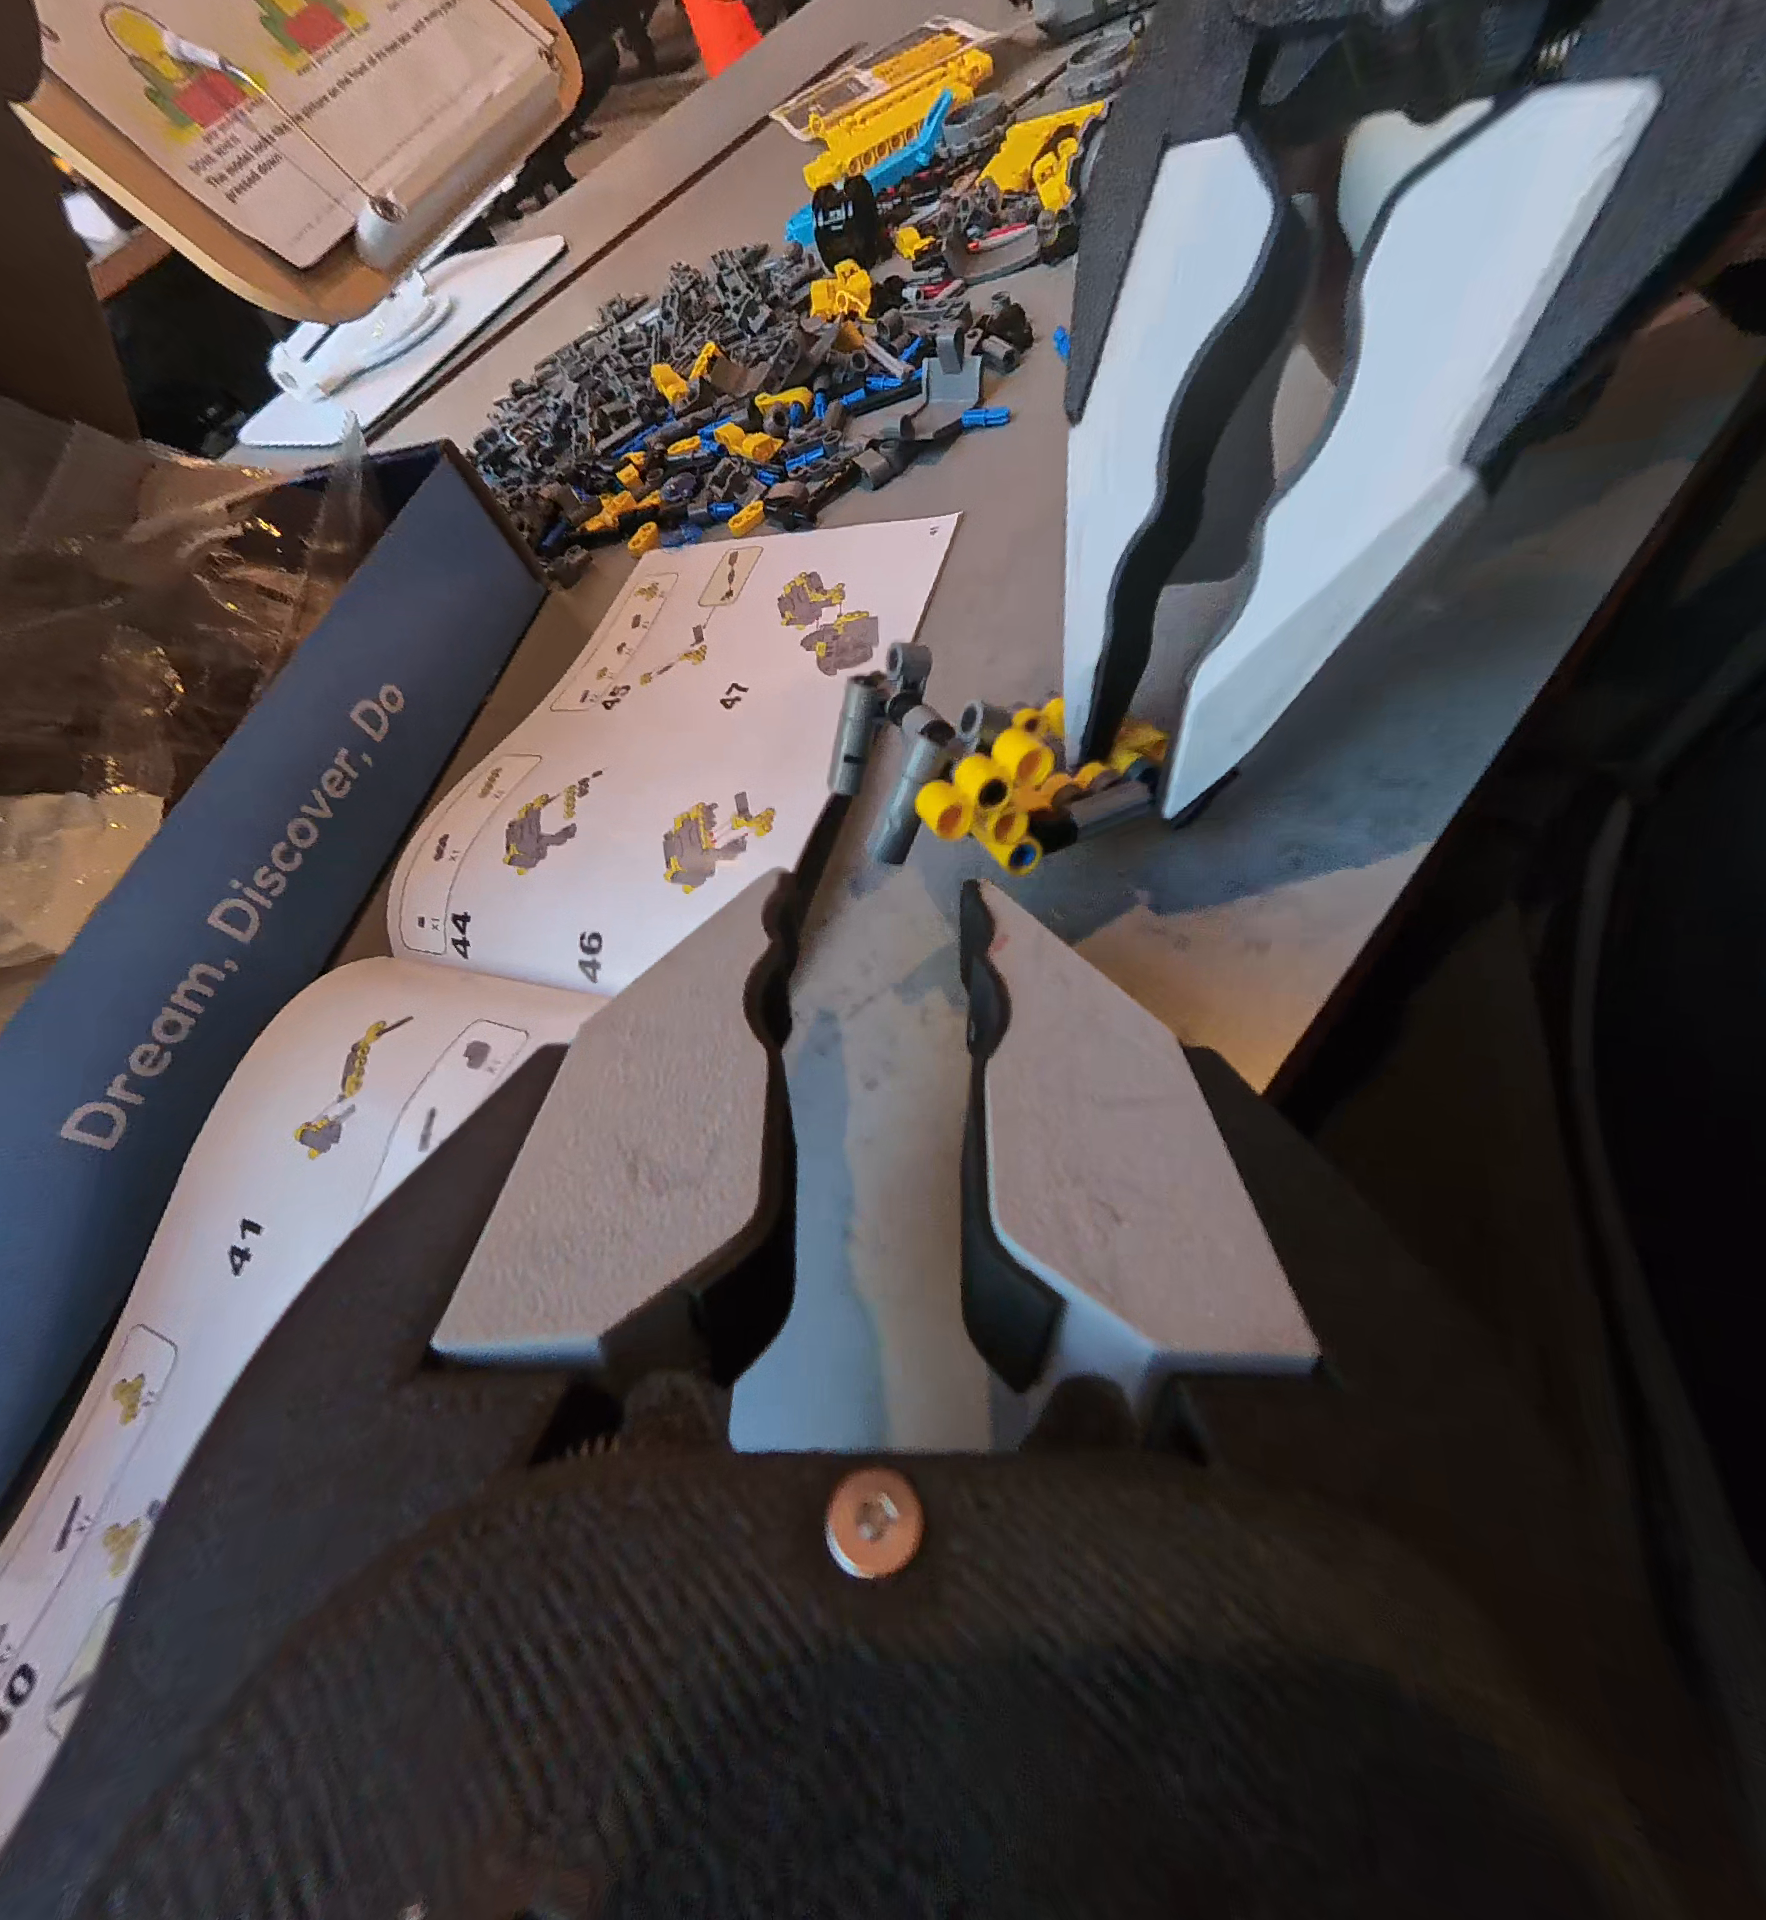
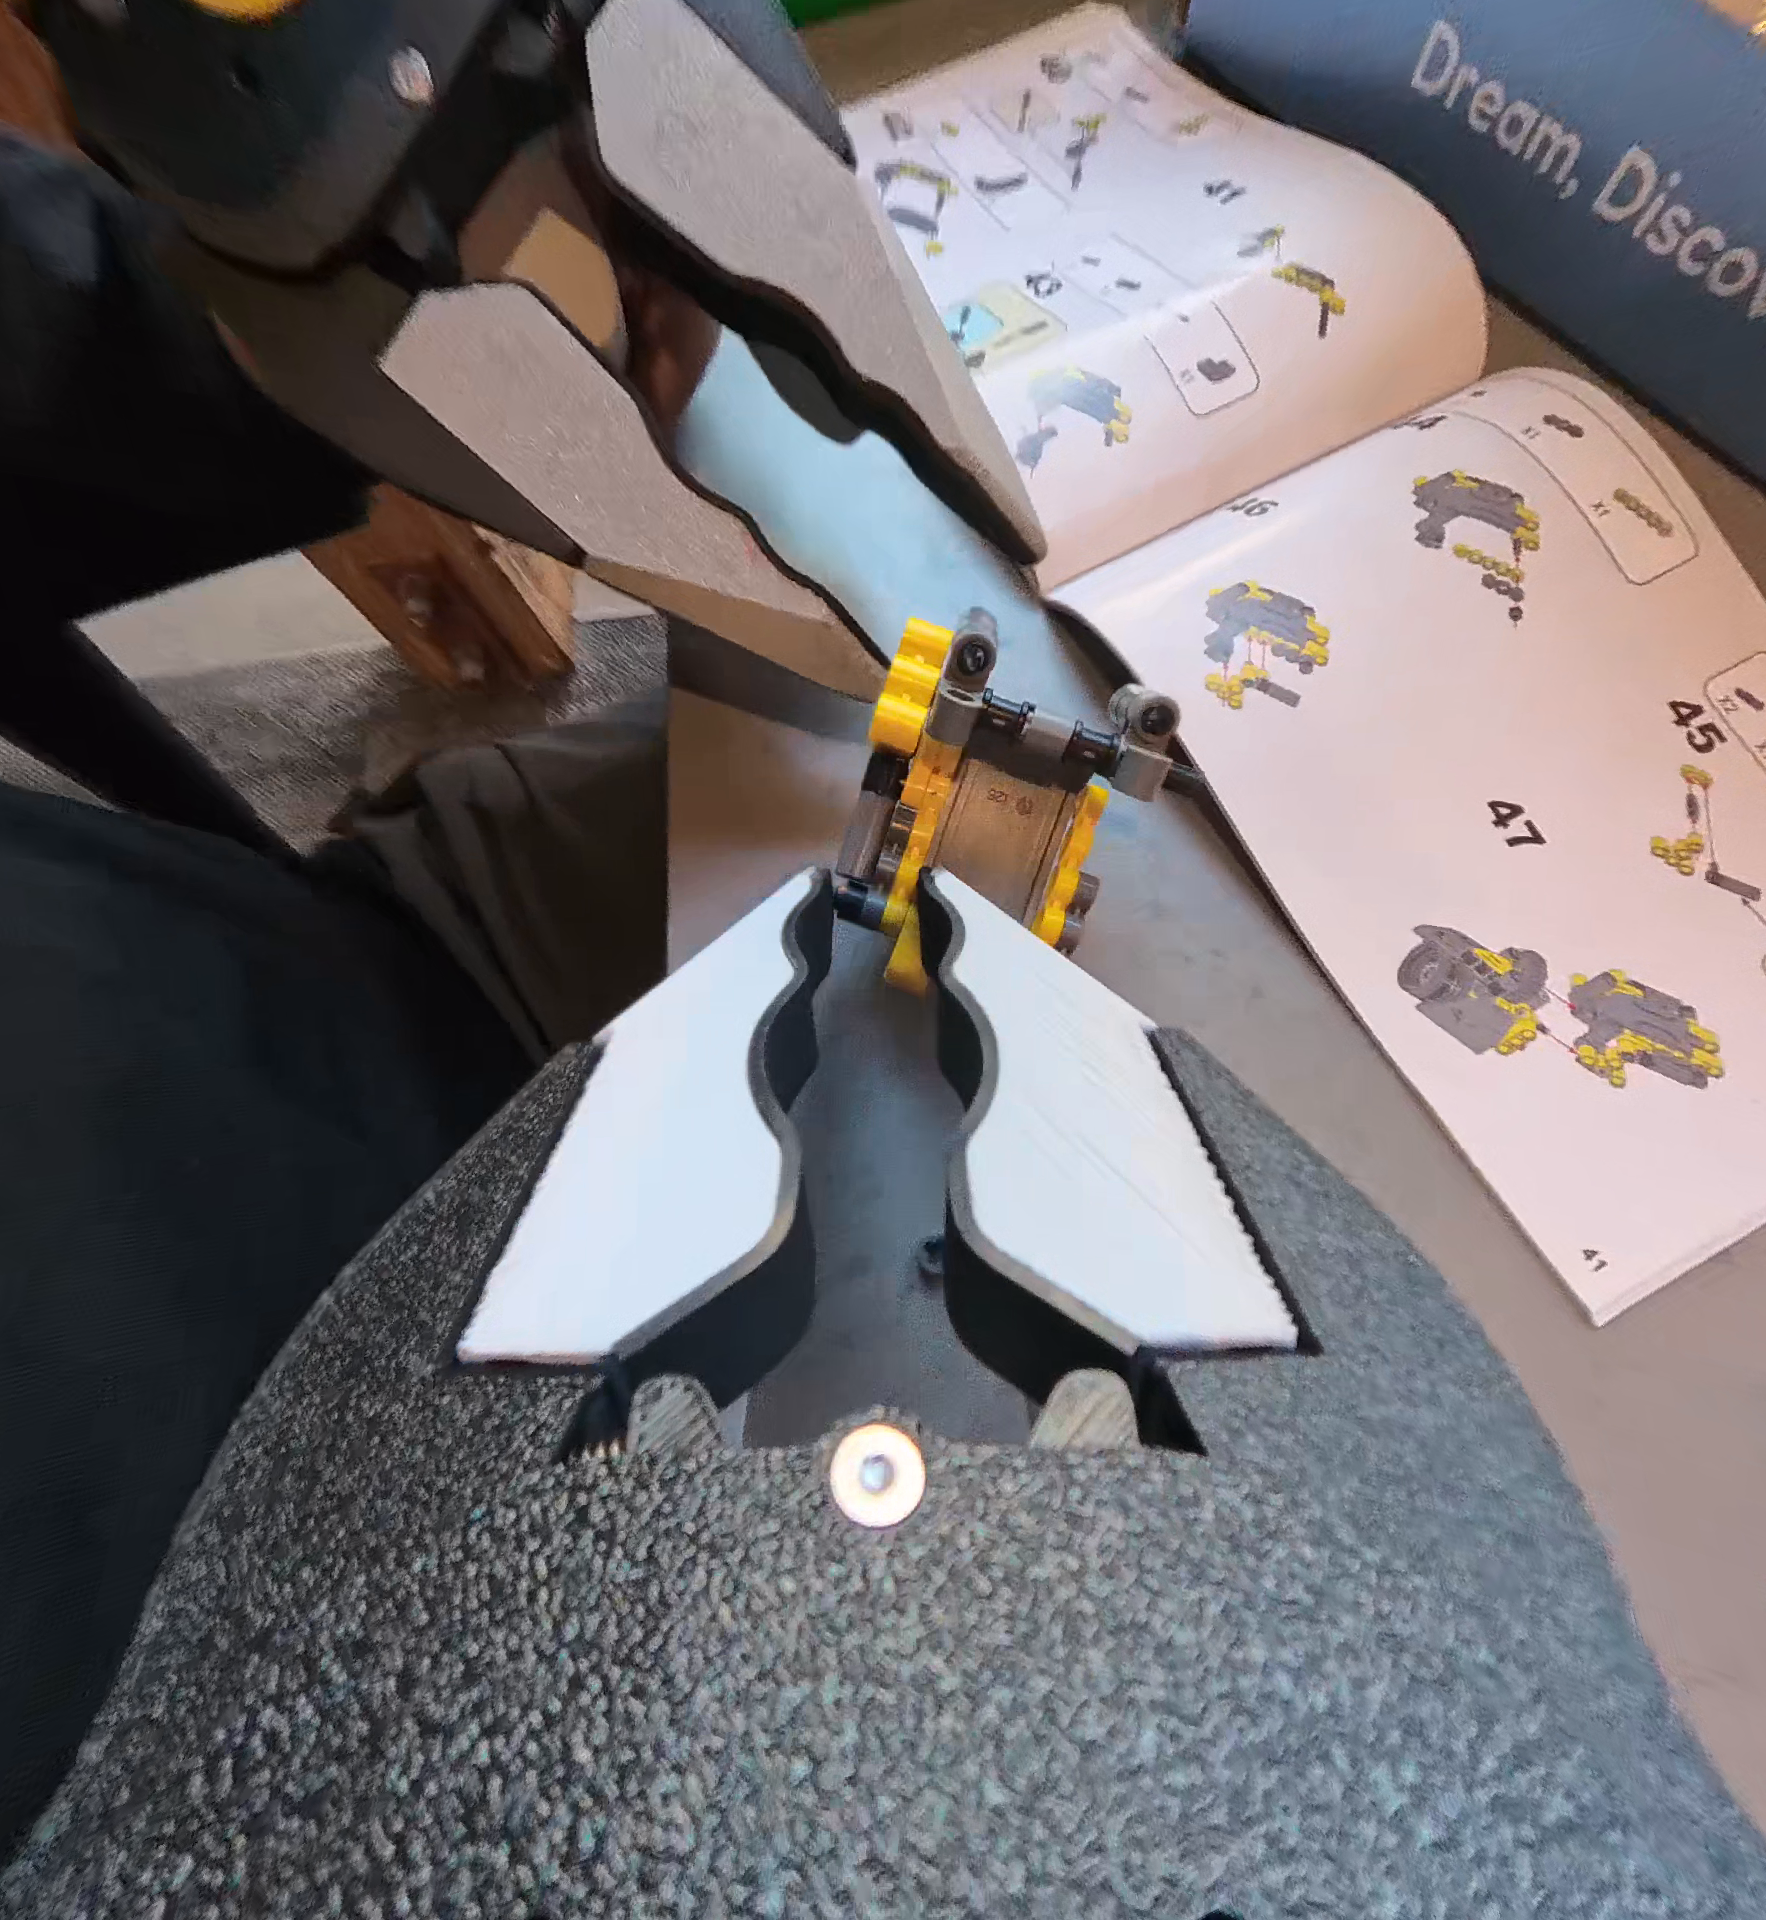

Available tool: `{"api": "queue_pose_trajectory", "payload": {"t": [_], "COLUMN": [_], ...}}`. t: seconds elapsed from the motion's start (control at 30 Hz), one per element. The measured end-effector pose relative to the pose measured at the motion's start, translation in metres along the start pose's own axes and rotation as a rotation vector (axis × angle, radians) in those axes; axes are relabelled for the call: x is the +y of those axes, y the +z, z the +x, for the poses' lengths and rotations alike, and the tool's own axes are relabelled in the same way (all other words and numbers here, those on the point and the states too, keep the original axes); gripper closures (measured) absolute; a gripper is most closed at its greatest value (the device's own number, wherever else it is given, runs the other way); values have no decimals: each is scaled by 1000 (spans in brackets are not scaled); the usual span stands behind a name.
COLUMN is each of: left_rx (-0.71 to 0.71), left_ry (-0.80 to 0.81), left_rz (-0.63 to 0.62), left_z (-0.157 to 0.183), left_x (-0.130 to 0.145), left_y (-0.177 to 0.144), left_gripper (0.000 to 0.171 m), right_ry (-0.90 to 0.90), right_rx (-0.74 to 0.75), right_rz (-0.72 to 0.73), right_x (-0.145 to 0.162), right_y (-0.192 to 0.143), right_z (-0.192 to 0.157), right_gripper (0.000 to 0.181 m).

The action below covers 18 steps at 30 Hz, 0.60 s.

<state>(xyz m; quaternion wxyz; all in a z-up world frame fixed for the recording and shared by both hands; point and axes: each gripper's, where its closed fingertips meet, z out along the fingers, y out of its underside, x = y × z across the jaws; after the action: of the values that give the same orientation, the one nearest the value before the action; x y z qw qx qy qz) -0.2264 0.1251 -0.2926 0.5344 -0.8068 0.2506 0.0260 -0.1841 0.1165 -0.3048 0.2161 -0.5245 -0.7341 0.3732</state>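
Observation:
My right gripper, with white fingers, is shut on the lower edge of a small yellow and grey brick assembly and holds it just above the grey table. In the left wrist view the right gripper comes down from the upper right onto the assembly. My left gripper, with grey fingers, is open and empty, its tips a short way from the assembly. In the right wrist view the left gripper reaches in from the upper left, just behind the assembly.
An open instruction booklet lies beside a dark blue box. A pile of loose grey, yellow and blue pieces lies farther back, with a partly built yellow and blue model beyond. A book stand and plastic bags are on the left. The gap from one gripper's tips to the other's is roughly 5 cm.

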Motion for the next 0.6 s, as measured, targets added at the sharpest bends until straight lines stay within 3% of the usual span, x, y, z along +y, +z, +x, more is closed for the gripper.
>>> {"api": "queue_pose_trajectory", "payload": {"t": [0.1,0.3,0.43,0.6], "left_rx": [-45,-227,-263,-310], "left_ry": [29,188,278,85], "left_rz": [3,70,100,-24], "left_z": [-4,-16,-2,-9], "left_x": [-5,-37,-50,-30], "left_y": [1,-7,-8,3], "left_gripper": [141,114,118,105], "right_ry": [89,293,348,405], "right_rx": [-66,-299,-381,-516], "right_rz": [76,247,310,428], "right_x": [-8,-24,-33,-51], "right_y": [-11,-37,-52,-75], "right_z": [1,-5,-5,-13], "right_gripper": [167,167,166,166]}}
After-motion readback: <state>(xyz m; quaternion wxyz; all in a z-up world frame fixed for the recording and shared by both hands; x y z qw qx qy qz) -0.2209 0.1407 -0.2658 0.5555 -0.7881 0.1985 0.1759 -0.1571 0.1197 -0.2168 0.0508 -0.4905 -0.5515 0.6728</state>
